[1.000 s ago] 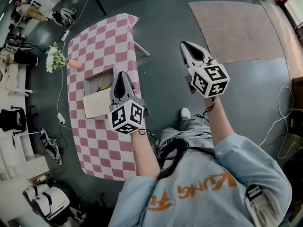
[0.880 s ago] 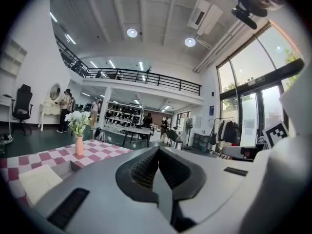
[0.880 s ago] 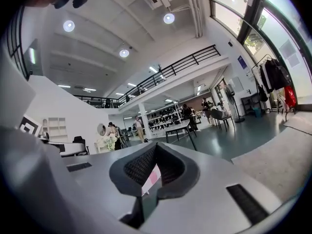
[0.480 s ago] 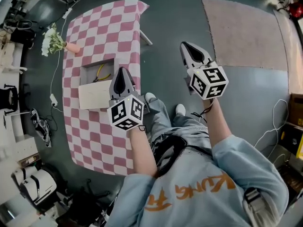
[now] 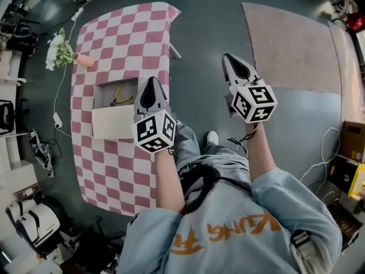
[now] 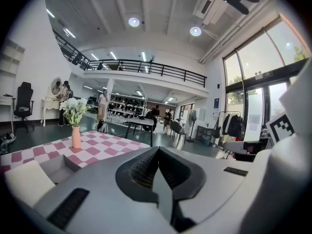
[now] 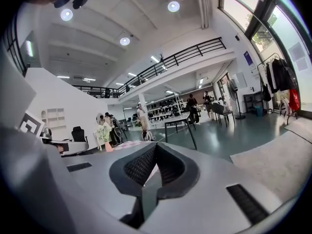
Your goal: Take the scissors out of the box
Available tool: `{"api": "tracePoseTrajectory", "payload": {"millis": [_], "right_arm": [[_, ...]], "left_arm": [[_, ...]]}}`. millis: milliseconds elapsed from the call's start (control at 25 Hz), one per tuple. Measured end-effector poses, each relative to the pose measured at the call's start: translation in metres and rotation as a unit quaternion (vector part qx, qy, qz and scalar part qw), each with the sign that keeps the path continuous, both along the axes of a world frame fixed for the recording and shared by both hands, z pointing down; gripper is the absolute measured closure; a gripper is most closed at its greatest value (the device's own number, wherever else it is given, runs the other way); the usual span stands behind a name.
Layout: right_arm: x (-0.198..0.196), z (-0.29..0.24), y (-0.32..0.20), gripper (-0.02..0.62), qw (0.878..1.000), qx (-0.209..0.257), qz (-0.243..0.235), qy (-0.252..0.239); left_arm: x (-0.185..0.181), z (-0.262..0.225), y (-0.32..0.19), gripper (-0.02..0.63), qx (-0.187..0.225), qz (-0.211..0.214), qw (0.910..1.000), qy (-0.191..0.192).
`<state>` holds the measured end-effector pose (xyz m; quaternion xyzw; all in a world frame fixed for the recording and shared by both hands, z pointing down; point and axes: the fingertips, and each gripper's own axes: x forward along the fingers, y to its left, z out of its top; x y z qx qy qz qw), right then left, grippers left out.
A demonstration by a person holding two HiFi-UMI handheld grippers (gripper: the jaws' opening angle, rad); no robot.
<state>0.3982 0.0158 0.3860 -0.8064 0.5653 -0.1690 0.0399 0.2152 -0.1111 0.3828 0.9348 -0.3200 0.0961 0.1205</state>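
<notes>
Hovering just beside box [image 5: 101, 93] on desk [image 5: 114, 44]: left tool [image 5: 150, 81] pinched together, empty; right tool [image 5: 229, 59] likewise, well apart from box. Scissors [image 5: 121, 99] lie inside box. Risk: closed jaws reaching in shove scissors, miss handles

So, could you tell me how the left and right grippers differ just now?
The left gripper is over the edge of the checked table, beside the box; the right gripper is over floor. The left's camera sees the vase near, the right's far off. Both are shut, empty.
</notes>
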Motion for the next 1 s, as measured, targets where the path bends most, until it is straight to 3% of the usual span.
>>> {"api": "tracePoseTrajectory", "payload": {"millis": [480, 1000], "right_arm": [[-0.082, 0.032, -0.11, 0.598, 0.991, -0.033, -0.129, -0.004], [-0.192, 0.058, -0.21, 0.597, 0.955, -0.067, -0.29, 0.0]], "left_arm": [[-0.103, 0.034, -0.065, 0.586, -0.033, -0.119, 0.9922, -0.018], [-0.193, 0.061, -0.111, 0.586, -0.062, -0.222, 0.9729, -0.017]]}}
